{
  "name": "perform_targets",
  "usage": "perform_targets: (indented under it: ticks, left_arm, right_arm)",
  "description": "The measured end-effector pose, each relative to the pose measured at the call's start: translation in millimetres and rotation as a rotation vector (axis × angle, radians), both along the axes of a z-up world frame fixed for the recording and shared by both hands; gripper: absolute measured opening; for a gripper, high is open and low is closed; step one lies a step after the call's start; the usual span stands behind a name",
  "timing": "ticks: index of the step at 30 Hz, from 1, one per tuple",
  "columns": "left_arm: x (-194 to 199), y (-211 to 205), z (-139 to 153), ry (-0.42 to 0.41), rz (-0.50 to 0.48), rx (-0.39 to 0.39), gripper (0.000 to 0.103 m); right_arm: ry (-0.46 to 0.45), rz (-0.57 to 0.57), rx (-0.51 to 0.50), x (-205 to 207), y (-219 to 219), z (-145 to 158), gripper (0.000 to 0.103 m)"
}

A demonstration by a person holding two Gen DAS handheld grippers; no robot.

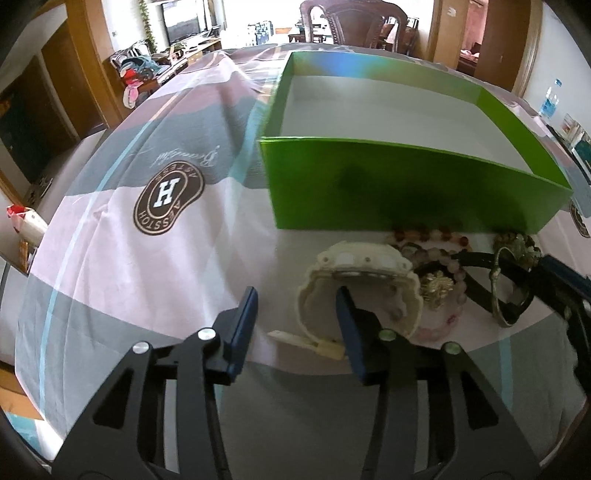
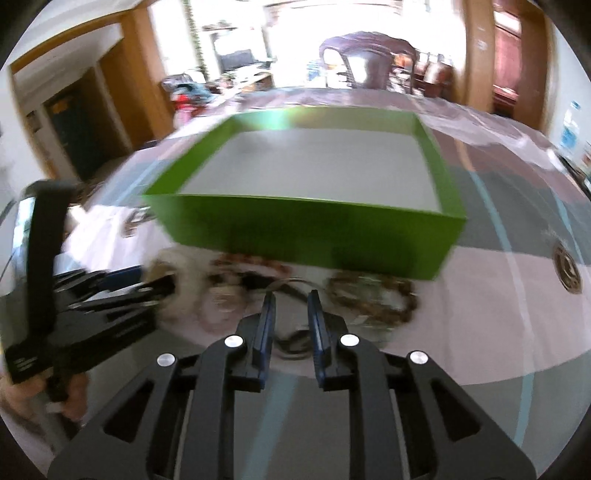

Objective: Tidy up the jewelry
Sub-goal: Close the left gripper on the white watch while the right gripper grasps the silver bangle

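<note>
A white watch (image 1: pixel 364 258) lies on its side in front of the green box (image 1: pixel 406 192), which has a bare white floor. My left gripper (image 1: pixel 298 291) is open: its right finger (image 1: pixel 349 321) is inside the strap loop and its left finger (image 1: pixel 245 317) stands clear of the strap. Beside the watch lie pink bead bracelets (image 1: pixel 443 254), a gold charm (image 1: pixel 437 288) and a metal bangle (image 1: pixel 496 291) on edge. My right gripper (image 2: pixel 291 295) stands narrowly open at the bangle (image 2: pixel 286 283), whose thin rim shows between the tips; the view is blurred. A brown bead bracelet (image 2: pixel 373 295) lies to its right.
The table carries a pink, grey and white cloth with a brown logo (image 1: pixel 168 201). A dark wooden chair (image 1: pixel 354 22) stands at the far edge, and a water bottle (image 1: pixel 550 96) at the far right. A hand (image 2: pixel 70 402) holds the left gripper's handle.
</note>
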State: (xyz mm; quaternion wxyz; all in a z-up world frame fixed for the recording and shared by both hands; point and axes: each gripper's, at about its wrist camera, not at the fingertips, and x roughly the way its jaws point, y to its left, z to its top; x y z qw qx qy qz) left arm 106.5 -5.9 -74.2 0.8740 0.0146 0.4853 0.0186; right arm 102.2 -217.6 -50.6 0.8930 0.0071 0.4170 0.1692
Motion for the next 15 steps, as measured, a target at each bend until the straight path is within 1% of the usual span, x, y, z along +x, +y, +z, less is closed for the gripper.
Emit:
perform_targets:
  ticks: [1, 4, 7, 10, 11, 12, 15]
  left_arm:
    - [1, 0, 0, 0.0, 0.001, -0.002, 0.045]
    - [1, 0, -1, 0.0, 0.001, -0.001, 0.045]
    - [2, 0, -1, -0.003, 0.004, 0.001, 0.047]
    - [-1, 5, -2, -0.005, 0.004, -0.002, 0.049]
    - [-1, 5, -3, -0.006, 0.005, -0.004, 0.049]
    - [-2, 4, -3, -0.006, 0.006, -0.006, 0.049]
    - [-3, 6, -4, -0.007, 0.008, -0.007, 0.051]
  right_arm:
    - [0.005, 0.022, 0.006, -1, 6, 0, 0.019]
    - [0.034, 0.019, 0.0, 6, 13, -8, 0.019]
    - [0.081, 0.014, 0.029, 16, 16, -19, 0.019]
    - [0.09, 0.017, 0.061, 19, 15, -24, 0.019]
    - [0.089, 0.019, 0.068, 19, 15, -25, 0.016]
    - [0.089, 0.018, 0.072, 19, 13, -26, 0.01]
    - [0.096, 0.015, 0.114, 17, 6, -23, 0.006]
